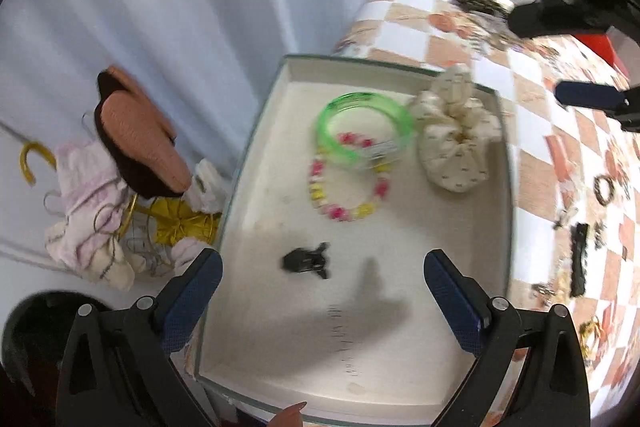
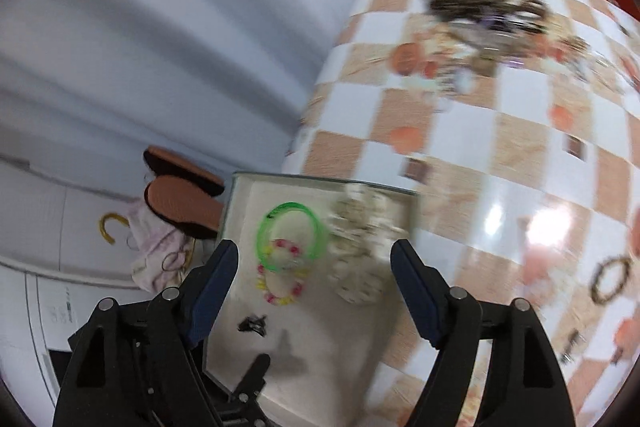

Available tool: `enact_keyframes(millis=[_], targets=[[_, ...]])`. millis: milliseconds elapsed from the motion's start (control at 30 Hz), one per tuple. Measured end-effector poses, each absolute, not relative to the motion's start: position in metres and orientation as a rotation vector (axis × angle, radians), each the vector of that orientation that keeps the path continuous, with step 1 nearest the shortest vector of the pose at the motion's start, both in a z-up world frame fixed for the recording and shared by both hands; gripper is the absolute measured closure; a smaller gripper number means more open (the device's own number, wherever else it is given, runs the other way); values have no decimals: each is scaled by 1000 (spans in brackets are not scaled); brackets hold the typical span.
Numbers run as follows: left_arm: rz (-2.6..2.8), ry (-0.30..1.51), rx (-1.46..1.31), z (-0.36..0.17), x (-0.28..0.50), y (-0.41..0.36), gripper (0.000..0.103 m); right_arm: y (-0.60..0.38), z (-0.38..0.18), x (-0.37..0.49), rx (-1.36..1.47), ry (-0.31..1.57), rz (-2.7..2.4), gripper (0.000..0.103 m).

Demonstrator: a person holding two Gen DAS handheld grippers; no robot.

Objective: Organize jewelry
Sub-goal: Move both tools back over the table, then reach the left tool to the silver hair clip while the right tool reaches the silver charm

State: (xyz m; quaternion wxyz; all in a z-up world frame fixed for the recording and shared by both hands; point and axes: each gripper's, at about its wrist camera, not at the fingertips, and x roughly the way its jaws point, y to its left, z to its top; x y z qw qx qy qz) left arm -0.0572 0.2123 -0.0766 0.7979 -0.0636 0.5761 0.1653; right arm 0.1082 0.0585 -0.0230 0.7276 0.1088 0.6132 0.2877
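Both grippers, left gripper (image 1: 322,291) and right gripper (image 2: 314,281), spread wide, empty. Next piece to be fetched right of tray (image 1: 256,131), set beside green bangle (image 1: 366,129).

Both wrist cameras look steeply down at the shallow cream rectangular tray (image 1: 400,379) (image 2: 340,367), the left close above it mid-frame, the right higher, tray lower centre, checkered tablecloth (image 2: 500,147) filling its right

Inside the shallow cream rectangular tray (image 1: 256,131): translucent green plastic bangle (image 1: 365,129) tilted, overlapping a pink-and-yellow beaded bracelet (image 1: 347,183) lying flat; cream fabric scrunchie (image 1: 454,131) just beside the bangle; small black hair claw clip (image 1: 306,261) apart, nearer the camera.
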Motion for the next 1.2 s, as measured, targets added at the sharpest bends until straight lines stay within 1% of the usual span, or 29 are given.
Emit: enact_keyframes(millis=[33,233,333,567,767,1000,1033,1067,1200], targets=[[339,1235,-124,-73,-54,205,0,44,-22,109,257,1353,609,12],[228,1211,-45,-57,-29,151,0,-42,-22,100,308,1349,454,10],[177,1204,-35,-54,-18,128,0,-89,-32,90,302,1384,345,10],[40,1244,-16,-62,4,75,0,-167,-56,67,289,1464,164,10],[-22,1283,19,-80,15,45,0,-197,-69,62,272,1491,113,10],[-31,1317,91,-104,28,32,1,-198,-81,73,211,1496,126,10],[-31,1321,96,-107,28,32,9,-197,-83,75,214,1499,137,10],[-26,1331,107,-110,29,31,13,-195,-85,75,214,1500,144,10],[-18,1355,121,-121,32,30,14,-184,-92,77,203,1514,180,10]])
